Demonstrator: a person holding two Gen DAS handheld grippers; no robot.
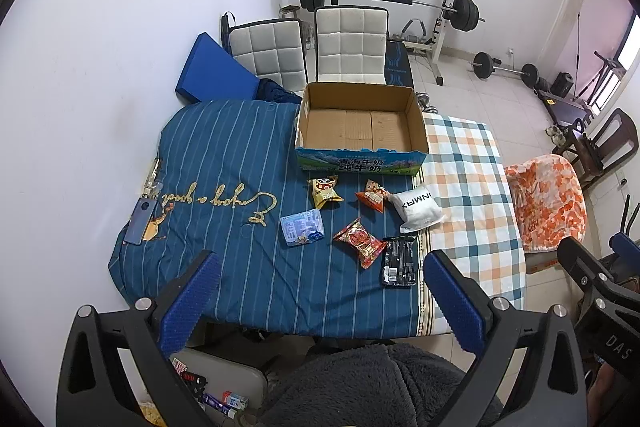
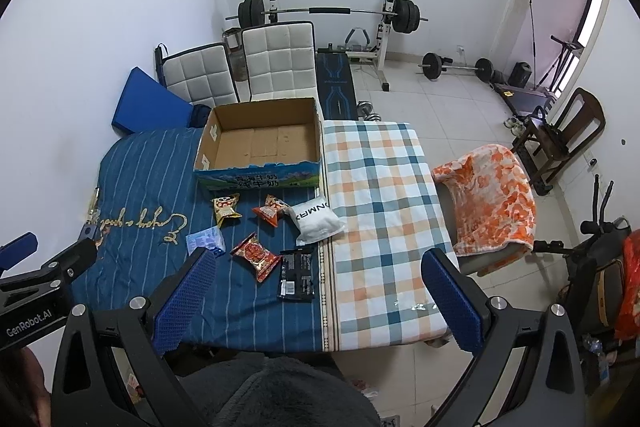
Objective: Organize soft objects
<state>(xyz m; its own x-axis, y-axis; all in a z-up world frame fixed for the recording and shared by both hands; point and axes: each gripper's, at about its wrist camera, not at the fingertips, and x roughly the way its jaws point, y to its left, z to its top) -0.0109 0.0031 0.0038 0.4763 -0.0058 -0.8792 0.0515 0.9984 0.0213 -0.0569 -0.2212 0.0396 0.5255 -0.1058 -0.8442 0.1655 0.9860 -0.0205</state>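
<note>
Item 1. Cardboard box [image 1: 362, 125]: open-topped, nothing seen inside, blue printed front with Chinese lettering; set at the far side of the table, straddling the seam between the two cloths.

Item 2. Blue striped cloth [image 1: 224, 163]: spread over the left part of the table, gold script embroidered on it. All packets are laid on it or at its edge.

Item 3. Plaid cloth [image 2: 380, 187]: spread over the right part of the table, in orange, teal and white checks.

Item 4. Yellow snack packet [image 1: 325, 191]: placed just in front of the box.

Item 5. Orange snack packet [image 1: 373, 195]: placed beside the yellow one, touching or nearly touching the white pouch (contact cannot be told).

Item 6. White pouch [image 1: 416, 209]: black lettering on it, laid at the seam of the two cloths.

Item 7. Pale blue packet [image 1: 302, 227]: flat, left of the group.

Item 8. Red snack packet [image 1: 359, 242]: near the middle of the group, just beside the black packet.

Item 9. Black packet [image 1: 399, 261]: flat, nearest the table's near edge.

Item 10. Left gripper [image 1: 320, 303]: held above the near edge, blue pads spread wide, nothing between them.

Item 11. Right gripper [image 2: 320, 303]: held likewise, pads spread wide, nothing gripped.

Item 12. Barbell rack [image 1: 384, 1] and two white padded chairs [image 1: 352, 45]: noted behind the table.
</note>
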